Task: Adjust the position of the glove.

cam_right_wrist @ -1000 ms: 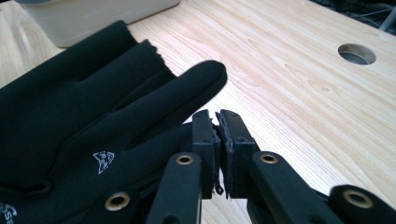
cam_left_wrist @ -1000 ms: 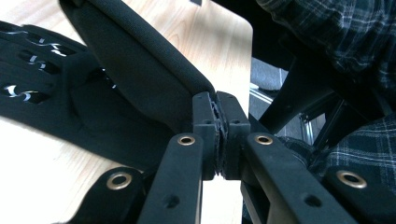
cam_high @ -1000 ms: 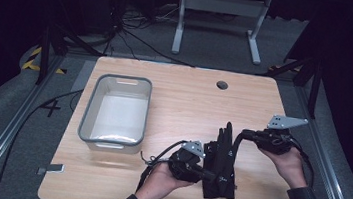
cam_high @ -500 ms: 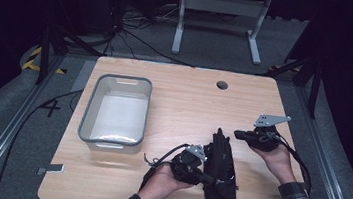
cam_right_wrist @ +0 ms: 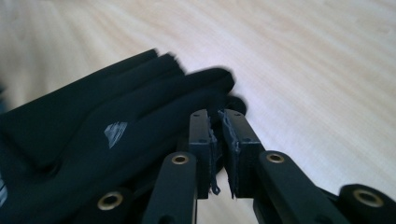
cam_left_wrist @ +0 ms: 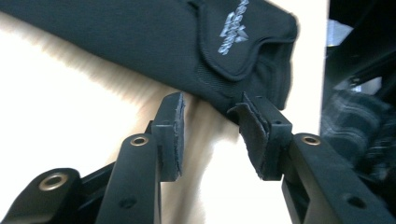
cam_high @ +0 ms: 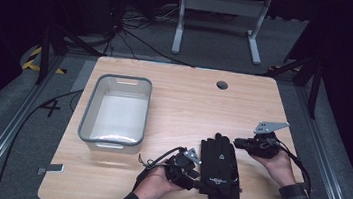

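Black glove [cam_high: 218, 168] is lying flat near the table's [cam_high: 185, 93] front edge, long axis running front-to-back, fingertips pointing twd the far edge, cuff at the front; left gripper [cam_high: 191, 174] is sitting just beside the cuff's left side, jaws having just been opening, nothing btwn the pads [cam_left_wrist: 173, 135]; right gripper [cam_high: 238, 143] is hovering near the fingertips on the right, jaws nearly closed, gripping nothing; both are abt equally near.
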The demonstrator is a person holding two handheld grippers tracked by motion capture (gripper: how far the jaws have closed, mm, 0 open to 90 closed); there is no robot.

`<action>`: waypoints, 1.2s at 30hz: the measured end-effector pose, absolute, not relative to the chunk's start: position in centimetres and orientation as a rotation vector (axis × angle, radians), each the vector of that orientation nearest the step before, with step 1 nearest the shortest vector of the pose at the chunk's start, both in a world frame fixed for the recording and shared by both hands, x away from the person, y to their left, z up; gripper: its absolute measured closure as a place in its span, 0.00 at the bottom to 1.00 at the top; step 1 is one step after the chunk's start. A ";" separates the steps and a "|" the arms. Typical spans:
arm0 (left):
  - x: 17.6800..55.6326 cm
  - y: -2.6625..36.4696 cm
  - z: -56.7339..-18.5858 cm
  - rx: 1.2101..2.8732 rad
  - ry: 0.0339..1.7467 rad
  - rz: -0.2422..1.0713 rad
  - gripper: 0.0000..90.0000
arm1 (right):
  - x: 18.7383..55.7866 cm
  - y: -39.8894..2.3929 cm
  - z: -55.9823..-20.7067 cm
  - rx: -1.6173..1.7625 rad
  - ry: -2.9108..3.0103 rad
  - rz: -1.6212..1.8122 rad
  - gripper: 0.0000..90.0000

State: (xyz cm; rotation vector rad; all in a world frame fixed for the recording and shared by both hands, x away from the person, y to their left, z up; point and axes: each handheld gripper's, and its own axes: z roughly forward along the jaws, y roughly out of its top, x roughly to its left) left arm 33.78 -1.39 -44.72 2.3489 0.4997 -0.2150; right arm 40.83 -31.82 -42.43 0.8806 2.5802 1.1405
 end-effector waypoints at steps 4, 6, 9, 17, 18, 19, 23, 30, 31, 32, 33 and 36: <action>34.2 -0.8 -44.6 2.321 0.528 -0.174 0.63 | 39.4 -32.1 -42.8 0.879 2.625 1.160 0.92; 34.4 -0.7 -44.5 2.314 0.549 -0.154 0.63 | 38.7 -32.0 -43.1 0.865 2.648 1.160 0.89; 35.1 -0.7 -44.5 2.314 0.564 -0.127 0.66 | 37.8 -31.9 -43.4 0.872 2.678 1.174 0.83; 36.0 -1.6 -45.0 2.324 0.564 -0.137 0.68 | 36.4 -31.6 -43.8 0.892 2.717 1.232 0.68; 36.0 -1.8 -45.0 2.336 0.557 -0.141 0.69 | 36.4 -31.5 -43.9 0.899 2.723 1.226 0.67; 36.0 -2.0 -45.1 2.343 0.552 -0.138 0.70 | 36.4 -31.4 -44.1 0.908 2.725 1.218 0.65; 36.0 -2.5 -45.4 2.364 0.539 -0.137 0.71 | 36.6 -31.1 -44.5 0.931 2.740 1.235 0.62; 35.8 -2.9 -45.6 2.379 0.523 -0.119 0.73 | 37.0 -31.1 -44.7 0.983 2.738 1.252 0.54; 35.8 -2.9 -45.6 2.378 0.523 -0.118 0.73 | 37.1 -31.1 -44.7 0.988 2.740 1.260 0.54; 35.8 -2.9 -45.6 2.383 0.518 -0.116 0.73 | 37.2 -31.0 -44.8 0.997 2.740 1.260 0.54; 35.8 -2.9 -45.6 2.383 0.517 -0.114 0.74 | 37.2 -31.0 -44.8 1.002 2.740 1.260 0.55; 35.8 -2.9 -45.6 2.383 0.514 -0.112 0.74 | 37.3 -30.8 -44.9 0.990 2.760 1.281 0.67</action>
